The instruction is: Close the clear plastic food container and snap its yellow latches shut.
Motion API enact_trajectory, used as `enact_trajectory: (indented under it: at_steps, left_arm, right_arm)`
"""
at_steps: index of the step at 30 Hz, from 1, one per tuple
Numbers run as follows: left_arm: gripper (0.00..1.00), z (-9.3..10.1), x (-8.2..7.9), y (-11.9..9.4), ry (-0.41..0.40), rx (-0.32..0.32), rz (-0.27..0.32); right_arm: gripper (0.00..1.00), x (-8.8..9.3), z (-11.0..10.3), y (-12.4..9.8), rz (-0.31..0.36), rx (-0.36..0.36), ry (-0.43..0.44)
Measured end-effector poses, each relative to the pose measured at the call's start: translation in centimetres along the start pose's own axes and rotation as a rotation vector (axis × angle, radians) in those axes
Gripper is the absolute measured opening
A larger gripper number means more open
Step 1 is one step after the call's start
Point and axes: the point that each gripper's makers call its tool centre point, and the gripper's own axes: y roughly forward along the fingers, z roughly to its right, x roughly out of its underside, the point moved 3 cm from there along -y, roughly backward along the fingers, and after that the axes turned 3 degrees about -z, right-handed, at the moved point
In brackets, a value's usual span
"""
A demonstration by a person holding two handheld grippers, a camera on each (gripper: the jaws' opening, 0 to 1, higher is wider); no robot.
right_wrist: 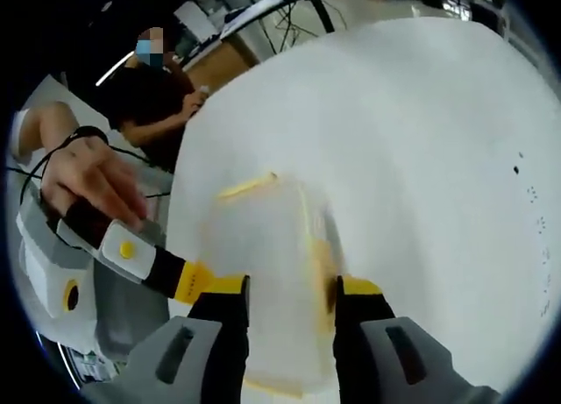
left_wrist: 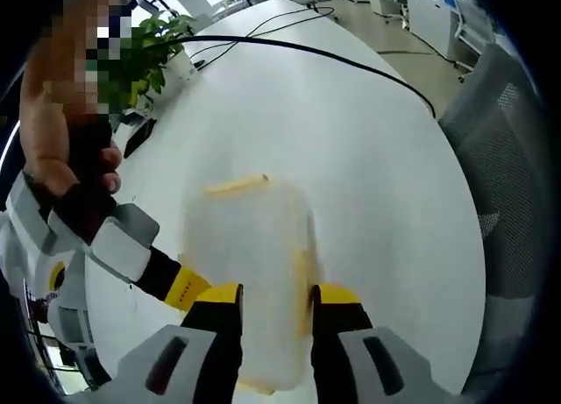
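Clear plastic container on the white counter, lid seemingly down.
Yellow latches look unsnapped, though blur hides detail; left tool and right tool straddle it, jaws parted, gripping nothing evident.

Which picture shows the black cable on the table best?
The left gripper view: the black cable snakes in plain sight across the white table behind the clear container. In the right gripper view I cannot make out that cable on the table.
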Motion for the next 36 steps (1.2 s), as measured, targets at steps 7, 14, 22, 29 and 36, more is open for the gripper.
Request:
enact_trajectory:
  at_steps: [7,14,22,29,36]
  left_arm:
    - [0.21,-0.2,0.5,0.1,0.011,-0.017,-0.017]
    - [0.21,-0.2,0.2,0.0,0.011,-0.021,-0.016]
    - [0.21,-0.1,0.1,0.1,0.011,-0.020,-0.017]
    - [0.23,0.1,0.3,-0.2,0.026,-0.034,0.007]
    - [0.24,0.3,-0.1,-0.6,0.029,-0.015,0.018]
  right_arm:
    - [0.30,0.5,-0.4,-0.1,-0.032,0.006,-0.010]
    - [0.31,0.9,-2.1,0.4,-0.016,0.010,-0.006]
    - [0.32,1.1,-2.9,0.5,0.002,0.010,-0.006]
    - [0.34,1.0,-2.4,0.1,-0.016,0.050,-0.028]
    - [0.30,0.6,-2.0,-1.0,0.012,0.138,-0.052]
